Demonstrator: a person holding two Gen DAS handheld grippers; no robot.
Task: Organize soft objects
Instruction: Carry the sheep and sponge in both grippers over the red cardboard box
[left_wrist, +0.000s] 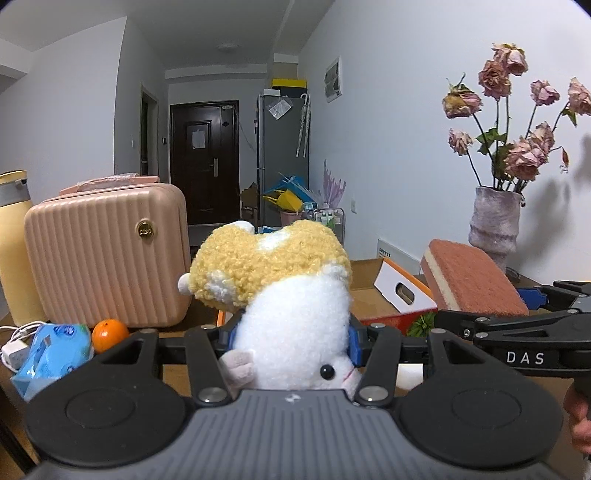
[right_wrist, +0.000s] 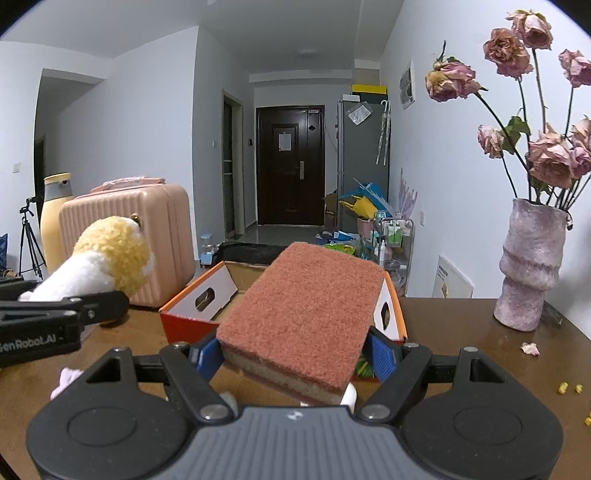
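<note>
**Soft things held over the table**

Carrying both loads clear of the wooden table (right_wrist: 461, 332), the left gripper (left_wrist: 291, 338) squeezes the plush toy (left_wrist: 280, 295) round its white belly, the right gripper (right_wrist: 295, 354) clamps the sponge (right_wrist: 306, 314) by its sides. Both look light and squashy; mid-body holds suit them. The open cardboard box (right_wrist: 192, 314) sits just ahead.
</note>
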